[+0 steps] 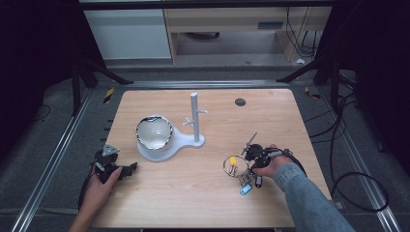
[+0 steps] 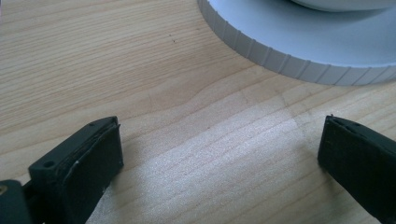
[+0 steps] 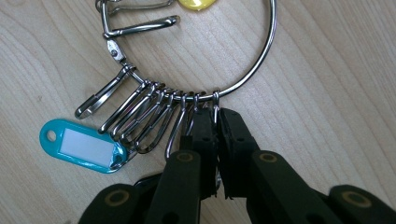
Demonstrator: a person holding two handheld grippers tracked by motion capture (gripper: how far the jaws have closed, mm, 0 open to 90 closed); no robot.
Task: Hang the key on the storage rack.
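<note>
Fingers (image 3: 205, 135) pinch one clip (image 3: 215, 108) on key ring (image 3: 261, 56).

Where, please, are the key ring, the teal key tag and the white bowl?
key ring (image 3: 261, 60): right gripper view, on the wire's right-hand curve.
teal key tag (image 3: 49, 135): right gripper view, on its teal rim by the hole.
white bowl (image 1: 153, 131): high view, on its inside.

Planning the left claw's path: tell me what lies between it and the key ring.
High view: bare wood of the table between the left claw and key ring.
</note>
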